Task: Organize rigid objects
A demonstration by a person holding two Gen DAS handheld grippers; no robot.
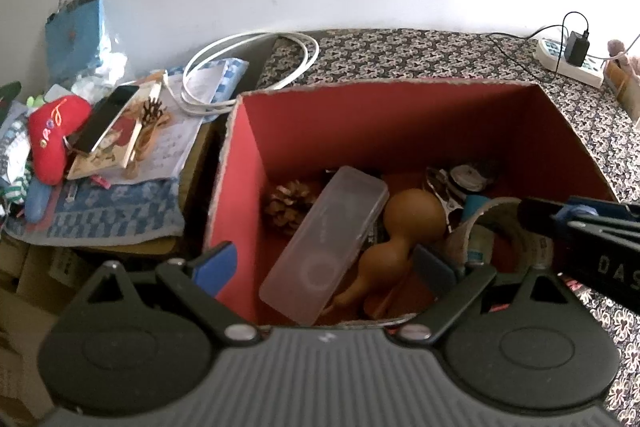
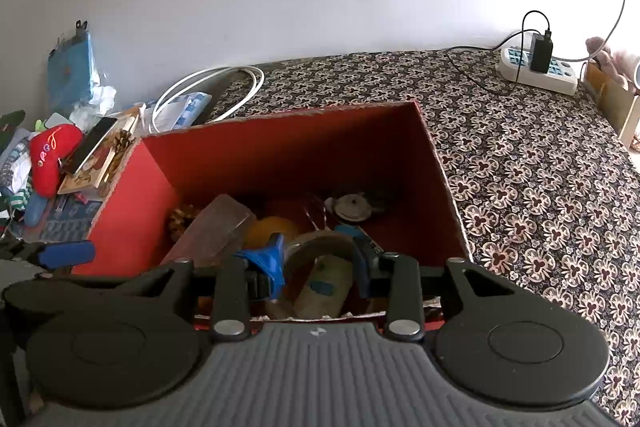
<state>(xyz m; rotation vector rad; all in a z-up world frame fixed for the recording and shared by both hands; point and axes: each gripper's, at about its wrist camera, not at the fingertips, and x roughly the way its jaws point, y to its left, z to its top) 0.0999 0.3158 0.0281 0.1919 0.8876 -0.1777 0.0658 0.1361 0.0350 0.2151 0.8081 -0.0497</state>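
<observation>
**Tape roll pinched over a crowded box**

Right gripper [image 2: 320, 261] hanging above the near right part of the red box [image 1: 400, 131], jaws spread wide, with the pads seemingly pressed on opposite sides of the brown tape roll [image 2: 316, 239], so apparently gripped rather than loose. Roll upright on edge, over a pale bottle [image 2: 324, 287] with a blue label. Left gripper [image 1: 325, 265] fully open and empty at the box's near left, above the clear case [image 1: 332, 239] and the gourd [image 1: 412, 211], touching neither. Pine cone [image 1: 286, 207] tucked against the left wall, behind the case.

Risks from here, as a judgement:
- Letting go on edge: likely to roll off the rounded bottle and wedge against the gourd or the near wall.
- Light hold on a thin ring: liable to twist or slip if tilted.
- Dropping lower: could snag fingers on the near rim.
- Crossing the two grippers: close together already, easy to knock.
</observation>
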